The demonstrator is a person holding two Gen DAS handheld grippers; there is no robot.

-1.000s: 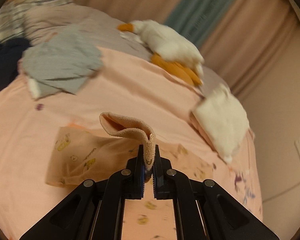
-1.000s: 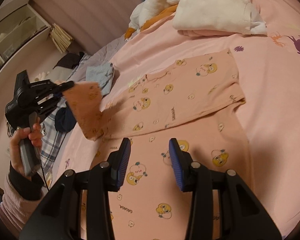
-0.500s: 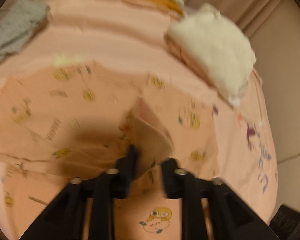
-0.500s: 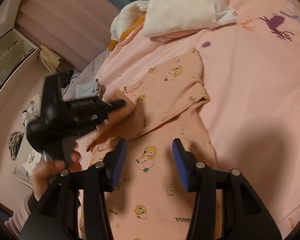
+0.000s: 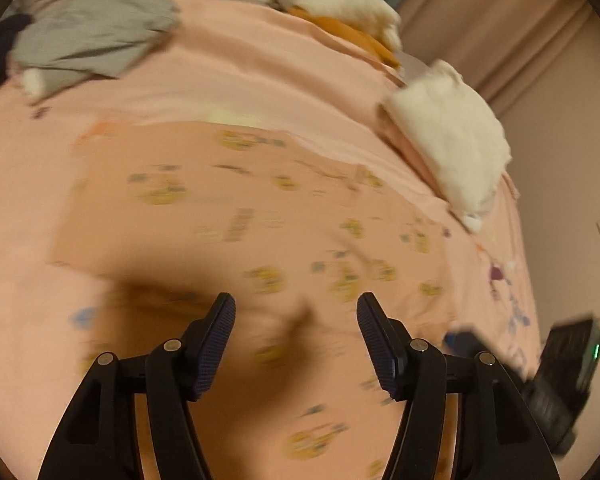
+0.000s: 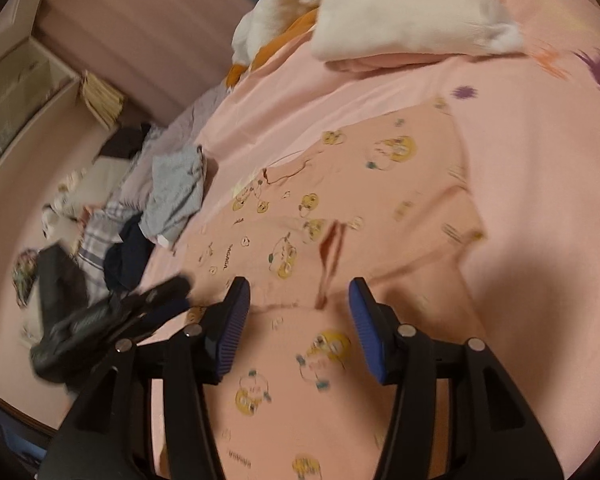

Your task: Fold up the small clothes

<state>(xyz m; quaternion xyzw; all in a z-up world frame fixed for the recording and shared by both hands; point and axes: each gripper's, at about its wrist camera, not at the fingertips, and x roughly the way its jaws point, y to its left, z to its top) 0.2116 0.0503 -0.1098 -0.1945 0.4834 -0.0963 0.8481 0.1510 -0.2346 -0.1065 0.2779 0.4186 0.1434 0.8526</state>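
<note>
A peach garment with yellow cartoon prints (image 5: 236, 208) lies flat on the pink bed, with one part folded over the rest; it also shows in the right wrist view (image 6: 340, 200). My left gripper (image 5: 296, 316) is open and empty just above the garment's near part. My right gripper (image 6: 298, 300) is open and empty over the garment's lower part. The left gripper (image 6: 112, 320) shows blurred at the left of the right wrist view. The right gripper's body (image 5: 560, 368) shows at the right edge of the left wrist view.
A grey garment (image 5: 92, 36) and dark clothes (image 6: 128, 256) lie at the far left of the bed. A white plush duck (image 5: 332, 4) and a folded white and pink stack (image 5: 448, 140) lie at the far right. A shelf (image 6: 24, 92) stands beyond the bed.
My left gripper carried the garment's corner over the garment, laid it down and opened. It is now pulled back, empty. The right gripper stayed open and shifted slightly.
</note>
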